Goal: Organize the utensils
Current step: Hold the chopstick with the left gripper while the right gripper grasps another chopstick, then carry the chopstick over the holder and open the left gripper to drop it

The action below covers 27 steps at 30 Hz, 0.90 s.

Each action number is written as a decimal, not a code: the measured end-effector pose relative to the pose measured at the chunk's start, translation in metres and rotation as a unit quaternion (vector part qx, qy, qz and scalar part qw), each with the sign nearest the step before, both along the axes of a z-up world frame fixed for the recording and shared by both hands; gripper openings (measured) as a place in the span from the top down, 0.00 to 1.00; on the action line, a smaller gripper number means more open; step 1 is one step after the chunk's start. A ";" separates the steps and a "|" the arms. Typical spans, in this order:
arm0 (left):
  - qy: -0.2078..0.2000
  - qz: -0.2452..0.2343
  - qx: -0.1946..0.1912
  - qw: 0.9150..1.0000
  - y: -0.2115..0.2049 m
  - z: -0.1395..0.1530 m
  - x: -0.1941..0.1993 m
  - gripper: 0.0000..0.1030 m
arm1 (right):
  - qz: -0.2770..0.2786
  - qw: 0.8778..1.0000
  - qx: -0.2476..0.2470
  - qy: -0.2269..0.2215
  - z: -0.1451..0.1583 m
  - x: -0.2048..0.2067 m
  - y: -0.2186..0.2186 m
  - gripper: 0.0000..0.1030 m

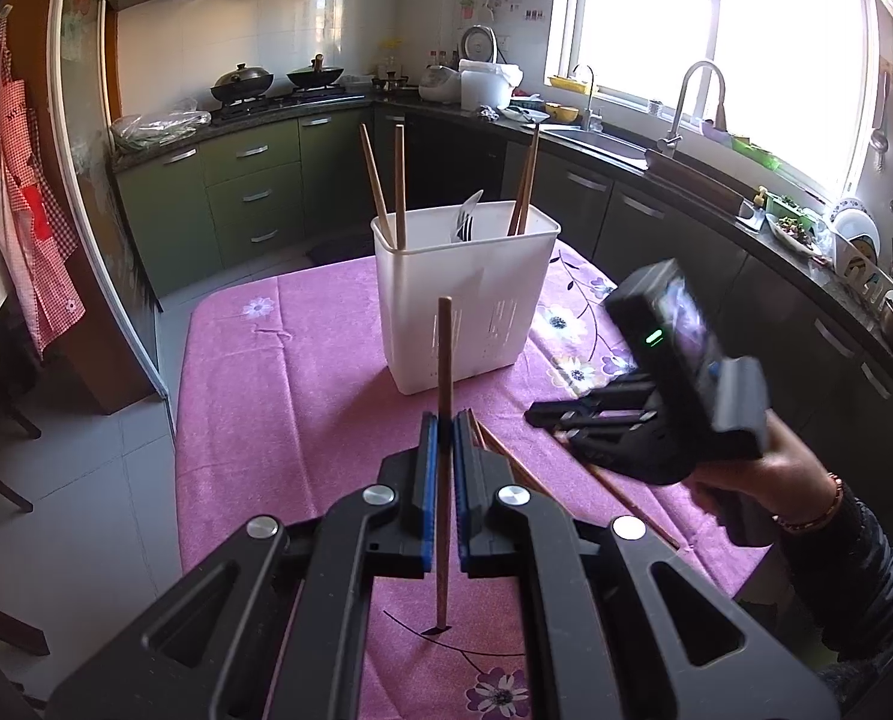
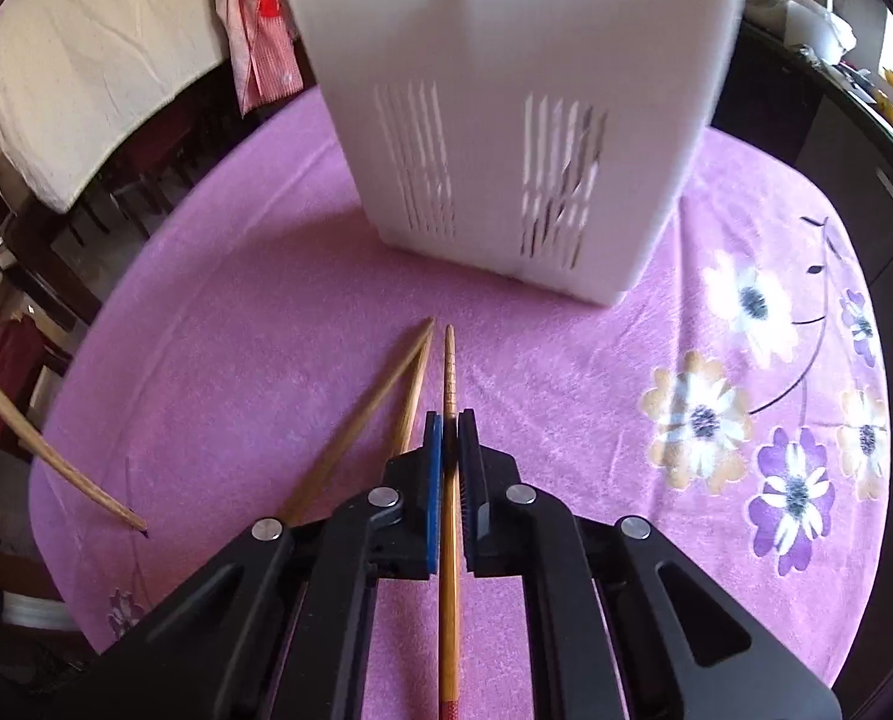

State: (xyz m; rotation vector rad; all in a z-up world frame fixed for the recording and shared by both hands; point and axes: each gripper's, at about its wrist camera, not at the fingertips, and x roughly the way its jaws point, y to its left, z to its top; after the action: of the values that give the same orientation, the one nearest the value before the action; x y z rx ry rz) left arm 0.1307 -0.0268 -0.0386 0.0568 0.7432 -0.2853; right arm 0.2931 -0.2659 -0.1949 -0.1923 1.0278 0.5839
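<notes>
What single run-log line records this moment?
left gripper: shut on chopstick | right gripper: shut on chopstick | utensil holder: upright

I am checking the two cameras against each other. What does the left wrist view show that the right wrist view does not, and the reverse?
Only the left wrist view shows the open top of the white utensil holder, with four chopsticks and some cutlery standing in it, and the right gripper from outside, low over the table.

Only the right wrist view shows the right gripper shut on an orange chopstick, with two loose chopsticks lying beside it.

Both show the holder, the pink tablecloth and the brown chopstick that the left gripper holds upright.
</notes>
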 end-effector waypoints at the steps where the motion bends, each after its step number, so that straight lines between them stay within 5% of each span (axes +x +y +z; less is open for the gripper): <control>1: 0.000 0.000 0.000 1.000 0.000 0.000 0.000 0.95 | -0.003 1.000 0.009 -0.007 0.008 -0.001 -0.004 0.94; 11: -0.003 -0.003 0.002 1.000 -0.001 0.000 -0.003 0.95 | -0.018 0.989 0.089 -0.119 0.108 -0.055 -0.060 0.94; 27: -0.006 -0.011 0.003 1.000 -0.011 0.006 -0.007 0.95 | -0.036 0.979 0.138 -0.146 0.123 -0.124 -0.130 0.94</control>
State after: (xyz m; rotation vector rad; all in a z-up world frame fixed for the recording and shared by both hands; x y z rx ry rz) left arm 0.1235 -0.0378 -0.0330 0.0727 0.7312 -0.3033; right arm 0.1693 -0.3960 -0.0719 0.0050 0.6577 0.6057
